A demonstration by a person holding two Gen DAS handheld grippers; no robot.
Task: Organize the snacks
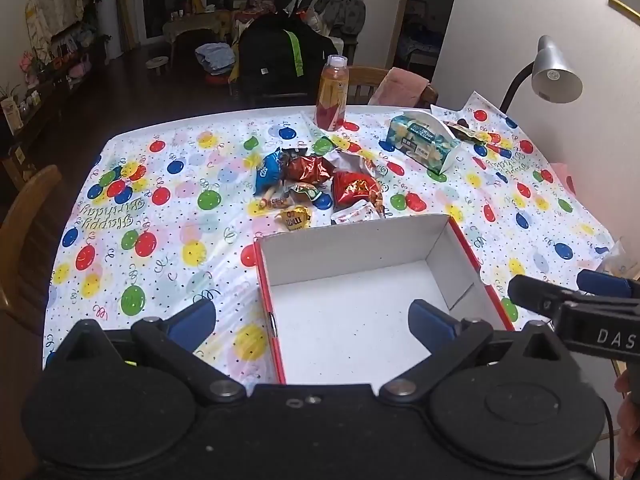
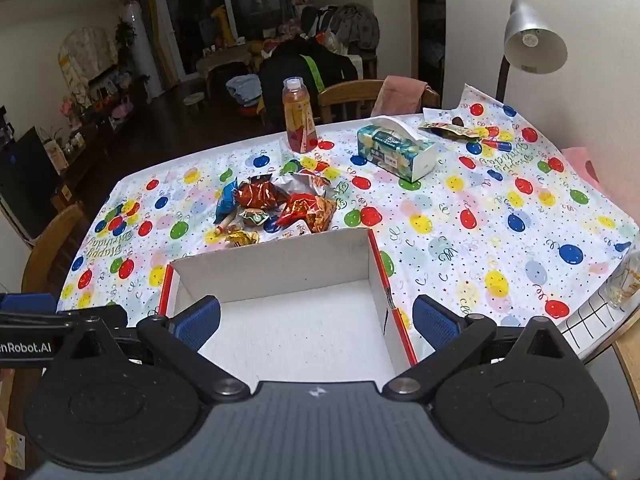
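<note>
With jaws apart and empty, the left gripper (image 1: 312, 316) and right gripper (image 2: 316, 316) hover over the empty red-edged white cardboard box (image 1: 360, 308) at the table's near edge; reaching over its far wall risks shoving it into the heap of crinkly foil snack packets (image 1: 316, 184) mid-table.

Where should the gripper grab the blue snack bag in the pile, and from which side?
Probably by its far crimped end, coming from the left. The blue snack bag lies on the left edge of the pile, with bare tablecloth beside it, while the brown-red bag crowds its right side. The flat seam end should fit between the fingers better than the puffy middle.
</note>
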